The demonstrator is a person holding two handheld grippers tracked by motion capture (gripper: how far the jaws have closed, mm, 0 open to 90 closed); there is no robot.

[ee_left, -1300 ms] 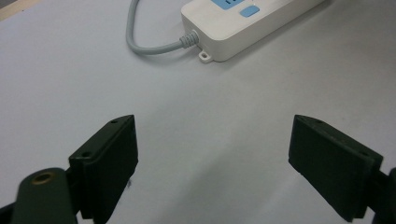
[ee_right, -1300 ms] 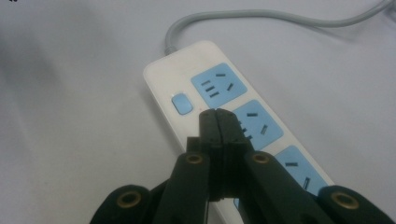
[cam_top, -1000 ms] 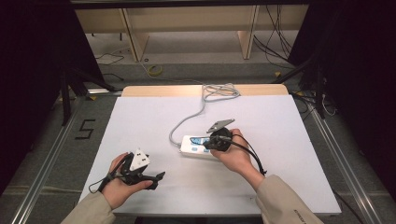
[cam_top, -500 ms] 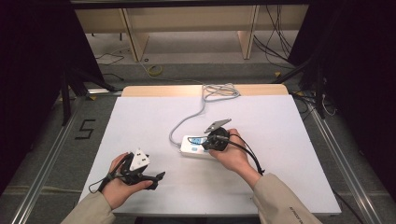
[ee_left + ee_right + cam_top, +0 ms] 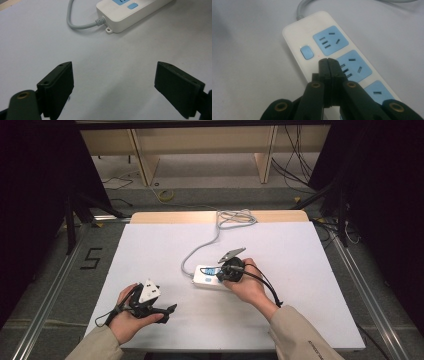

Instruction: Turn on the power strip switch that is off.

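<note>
Right, right gripper (image 5: 328,61) has its jaws pressed fully together, nothing between them, tips poised just above the power strip (image 5: 332,52). They sit right beside the blue switch (image 5: 307,52), a bit short of it, at the edge of the second socket. My read: the step in hand is pressing that switch with the closed tips.

To do it well: keep the jaws together so they act as one blunt point, nudge forward onto the middle of the switch, then push straight down. Coming in at an angle would likely slide the strip across the table (image 5: 300,260) or slip the tips into the socket slots. Nothing pins the strip, so press gently.

Left gripper (image 5: 113,82) is wide open and empty, low over bare table. The cord end of the strip (image 5: 132,12) lies well ahead of its fingers (image 5: 58,87), apart from them. In the high view the strip (image 5: 207,277) lies mid-table, its grey cord (image 5: 200,251) running to the far edge, and the left gripper (image 5: 172,308) rests near the front left.
</note>
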